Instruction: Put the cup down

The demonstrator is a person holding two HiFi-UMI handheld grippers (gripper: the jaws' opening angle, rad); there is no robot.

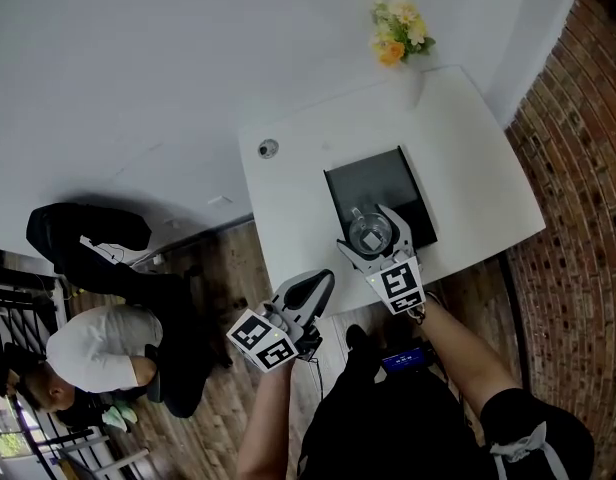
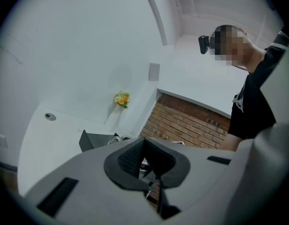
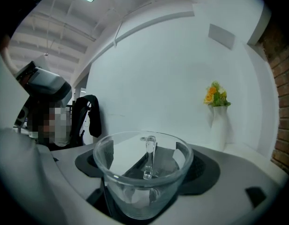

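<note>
A clear glass cup (image 3: 142,172) with a handle sits between the jaws of my right gripper (image 3: 144,170), which is shut on it. In the head view the cup (image 1: 369,233) hangs over the near edge of a black tray (image 1: 383,190) on the white table (image 1: 298,198), held by the right gripper (image 1: 372,234). My left gripper (image 1: 308,290) is off the table's near edge, over the wooden floor. Its dark pads (image 2: 130,159) stand almost together with nothing between them. The left gripper (image 2: 145,162) points toward the table.
A white vase of yellow flowers (image 1: 400,30) stands at the table's far edge. A small round grommet (image 1: 268,148) is set in the tabletop at the left. A brick wall (image 1: 578,218) runs along the right. A person in a white top (image 1: 93,353) crouches on the floor at left.
</note>
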